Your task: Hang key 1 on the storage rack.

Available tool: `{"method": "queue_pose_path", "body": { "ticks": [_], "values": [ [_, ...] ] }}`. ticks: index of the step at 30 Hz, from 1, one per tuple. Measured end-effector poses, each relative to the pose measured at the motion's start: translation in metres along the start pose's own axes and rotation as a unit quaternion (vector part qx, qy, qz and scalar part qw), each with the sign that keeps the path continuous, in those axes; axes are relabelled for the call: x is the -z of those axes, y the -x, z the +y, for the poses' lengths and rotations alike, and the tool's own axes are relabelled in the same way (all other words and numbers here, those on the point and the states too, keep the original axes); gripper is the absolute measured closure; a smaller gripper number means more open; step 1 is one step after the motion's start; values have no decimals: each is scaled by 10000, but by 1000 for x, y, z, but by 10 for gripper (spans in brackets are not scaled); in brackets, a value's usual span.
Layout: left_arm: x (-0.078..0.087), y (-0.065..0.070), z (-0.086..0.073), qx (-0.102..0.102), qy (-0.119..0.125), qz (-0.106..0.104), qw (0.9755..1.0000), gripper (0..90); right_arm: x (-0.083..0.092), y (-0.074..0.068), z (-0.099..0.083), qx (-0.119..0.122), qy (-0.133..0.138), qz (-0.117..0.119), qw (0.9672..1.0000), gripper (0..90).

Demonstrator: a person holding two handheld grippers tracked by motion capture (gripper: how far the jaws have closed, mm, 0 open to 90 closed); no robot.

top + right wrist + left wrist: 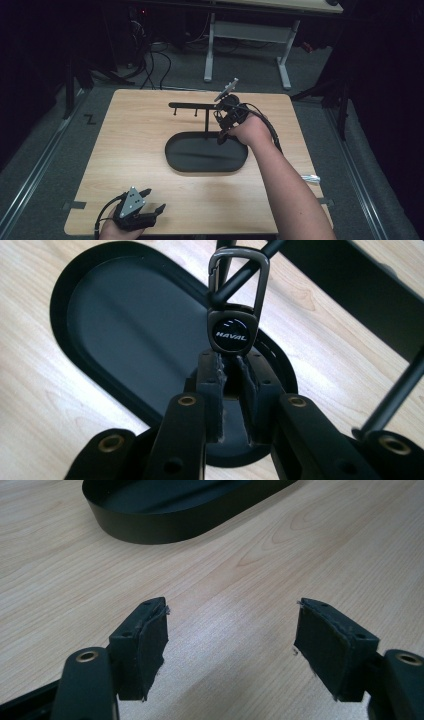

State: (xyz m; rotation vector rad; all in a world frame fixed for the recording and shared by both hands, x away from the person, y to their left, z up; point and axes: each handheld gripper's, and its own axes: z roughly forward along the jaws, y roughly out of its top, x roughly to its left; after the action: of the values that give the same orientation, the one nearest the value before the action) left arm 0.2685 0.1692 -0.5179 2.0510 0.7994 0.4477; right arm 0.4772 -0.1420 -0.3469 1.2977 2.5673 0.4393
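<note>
A black oval tray (206, 159) lies mid-table, with a thin post and a horizontal bar (192, 106) with small pegs rising from its back edge. My right gripper (219, 120) hovers by the post, over the tray's right end. In the right gripper view, my right gripper (231, 360) is shut on the lower edge of a dark key fob (231, 332) marked HAVAL. The fob's grey carabiner (239, 275) crosses a black rod of the stand; I cannot tell whether the rod passes through it. My left gripper (154, 200) rests at the front left, open and empty (230, 630).
The wooden table (135, 130) has bare board left of and in front of the tray (165, 525). A small white object (310, 178) lies near the right edge. Beyond the table are grey floor, cables and the legs of another desk (285, 65).
</note>
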Motion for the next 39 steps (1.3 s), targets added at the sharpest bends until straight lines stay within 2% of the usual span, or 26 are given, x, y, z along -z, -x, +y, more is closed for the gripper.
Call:
{"method": "queue_pose_path", "body": {
  "ticks": [5, 7, 10, 16, 17, 18, 24, 29, 34, 36, 39],
  "values": [
    [0, 0, 0, -9, -36, -25, 10000, 296, -6, 1, 3, -5, 24, -69, 10000, 788],
    [-1, 0, 0, -17, -26, -22, 10000, 296, -7, 0, 3, -16, 12, 33, 10000, 745],
    [-1, 0, 0, -23, -28, -21, 10000, 296, -6, 0, 0, 10, 6, 73, 10000, 736],
    [-2, 1, 0, -29, -56, -44, 10000, 296, 3, -3, -13, 18, 93, 105, 9999, 711],
    [-3, 1, 0, -37, -58, -38, 10000, 296, 5, -4, -16, -69, 93, 111, 9999, 704],
    [-3, 1, 0, -46, -61, -33, 10000, 296, 6, -2, -20, 18, 138, 109, 9998, 699],
    [-5, 2, 0, -105, -75, -8, 9999, 294, 11, 3, -48, -99, 243, 77, 9996, 638],
    [-6, 4, 2, -132, -25, 35, 9999, 294, 4, 15, -81, -285, 255, 92, 9992, 575],
    [-8, 5, 4, -137, 5, 45, 9999, 294, -5, 32, -113, -459, 158, 65, 9988, 552],
    [-9, 5, 5, -149, 3, 24, 9999, 294, -8, 41, -129, -638, 114, 40, 9979, 547],
    [-10, 7, 5, -180, -32, 14, 9998, 292, -12, 51, -147, -740, 67, 2, 9972, 540]
  ]
}}
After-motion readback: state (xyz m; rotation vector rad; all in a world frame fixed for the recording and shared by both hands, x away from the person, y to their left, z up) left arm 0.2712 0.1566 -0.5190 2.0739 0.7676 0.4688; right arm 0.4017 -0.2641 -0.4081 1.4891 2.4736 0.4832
